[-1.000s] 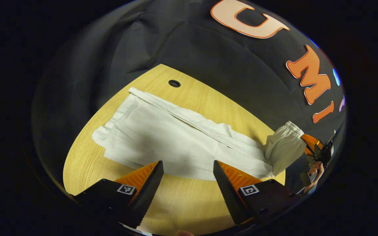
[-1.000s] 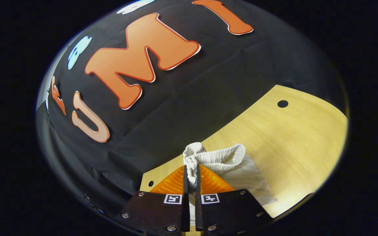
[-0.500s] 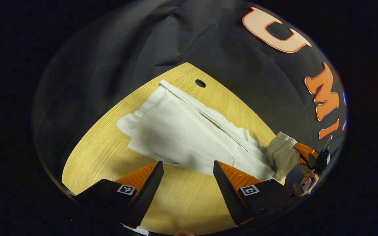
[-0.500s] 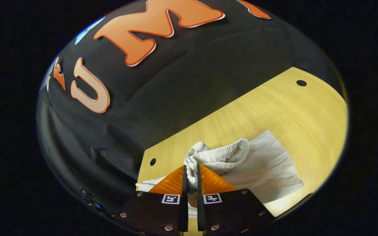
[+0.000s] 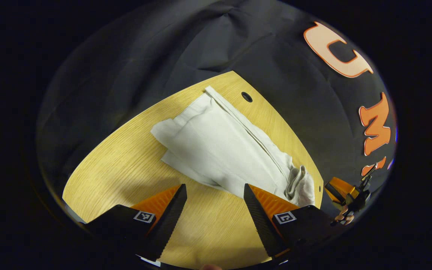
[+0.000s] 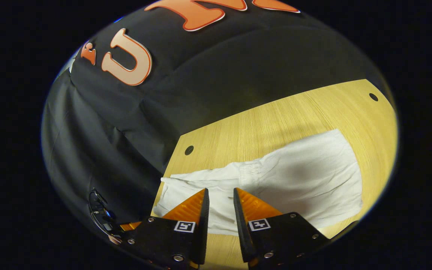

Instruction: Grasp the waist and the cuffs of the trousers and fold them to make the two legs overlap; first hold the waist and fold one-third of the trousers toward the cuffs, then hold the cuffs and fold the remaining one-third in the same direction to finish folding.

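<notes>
Two grippers are over a light wooden table [image 5: 126, 165] on which white trousers [image 5: 223, 150] lie. In the left gripper view, the left gripper [image 5: 215, 204] hovers above the near part of the table with its fingers spread wide and nothing between them; the near edge of the cloth lies just beyond the fingertips. The trousers run from the far side of the table, beside a round hole [image 5: 246, 97], toward the near right corner. The legs lie one upon the other, with long seams along the right edge. The gathered waist [image 5: 296, 180] is turned back on top of the cloth at the near right end, close to the table's edge. Past that edge, at the right, the right gripper [image 5: 341, 191] is seen off the table with a hand [image 5: 342, 217] below it.

In the right gripper view, the right gripper [image 6: 219, 204] has its fingers parted by a narrow gap and holds nothing; both fingertips are over the near left end of the trousers [image 6: 306, 180], though contact with the cloth cannot be judged. The elastic waistband [image 6: 249, 168] lies flat on the cloth just beyond the fingertips, and the folded layer extends to the right. Two round holes [image 6: 189, 150] mark the table [image 6: 276, 123] in this view: one at the left corner, one far right. Black cloth [image 6: 201, 93] forms the wall behind.
</notes>
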A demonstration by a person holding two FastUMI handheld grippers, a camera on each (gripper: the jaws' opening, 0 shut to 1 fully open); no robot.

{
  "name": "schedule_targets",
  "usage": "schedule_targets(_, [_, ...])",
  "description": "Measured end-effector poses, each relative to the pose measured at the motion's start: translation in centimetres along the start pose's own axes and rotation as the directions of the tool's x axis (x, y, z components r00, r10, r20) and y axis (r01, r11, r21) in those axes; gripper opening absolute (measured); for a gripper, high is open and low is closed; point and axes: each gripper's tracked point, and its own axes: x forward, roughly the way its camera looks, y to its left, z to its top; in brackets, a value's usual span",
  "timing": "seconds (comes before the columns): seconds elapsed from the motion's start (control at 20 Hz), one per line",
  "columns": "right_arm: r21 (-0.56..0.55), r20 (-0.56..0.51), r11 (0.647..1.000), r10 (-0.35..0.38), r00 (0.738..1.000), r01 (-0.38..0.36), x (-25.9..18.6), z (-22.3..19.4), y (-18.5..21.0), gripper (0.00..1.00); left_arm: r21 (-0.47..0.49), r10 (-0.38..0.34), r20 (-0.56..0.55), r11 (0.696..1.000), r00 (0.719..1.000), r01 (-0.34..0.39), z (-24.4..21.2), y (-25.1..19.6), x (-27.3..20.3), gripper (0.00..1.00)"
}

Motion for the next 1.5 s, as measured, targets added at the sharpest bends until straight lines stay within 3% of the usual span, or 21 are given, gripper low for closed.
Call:
schedule_targets(0.05, [-0.007,0.003,1.000,-0.009,1.000,0.009,-0.1,0.1,-0.3,0.41,-0.018,-0.003,0.000,1.000,1.000,0.003,0.1,0.2,0.1,1.00])
schedule_targets(0.1, [-0.015,0.011,1.000,-0.015,1.000,0.015,-0.2,0.4,-0.5,0.43,-0.044,-0.008,0.004,0.999,1.000,0.008,0.3,0.5,0.2,0.99])
schedule_targets(0.25, [-0.030,0.055,0.999,-0.040,0.998,0.042,-0.7,1.3,-1.6,0.64,-0.118,-0.014,-0.011,0.993,1.000,0.013,0.2,1.7,1.2,0.99])
schedule_targets(0.55, [-0.025,0.100,0.996,-0.082,0.992,0.085,-3.2,3.2,-4.0,0.88,-0.258,-0.004,0.019,0.966,1.000,0.009,1.7,4.7,2.2,0.99])
schedule_targets(0.75, [-0.026,0.096,0.995,-0.094,0.991,0.097,-4.0,2.9,-4.9,0.91,-0.300,-0.049,0.050,0.952,0.998,0.062,3.0,4.7,3.2,0.98])
schedule_targets(1.2, [0.006,0.108,0.990,-0.143,0.984,0.143,-6.7,3.1,-6.9,0.94,-0.313,-0.071,0.083,0.945,0.994,0.094,5.7,2.8,6.9,0.91])
schedule_targets(1.4, [0.026,0.126,0.984,-0.177,0.976,0.175,-8.4,3.4,-8.4,0.94,-0.318,-0.025,0.059,0.947,0.998,0.043,5.0,3.3,8.1,0.47])
schedule_targets(1.5, [0.032,0.119,0.979,-0.204,0.972,0.202,-8.8,3.1,-9.5,0.95,-0.302,-0.027,0.070,0.952,0.997,0.047,4.8,3.0,8.2,0.14])
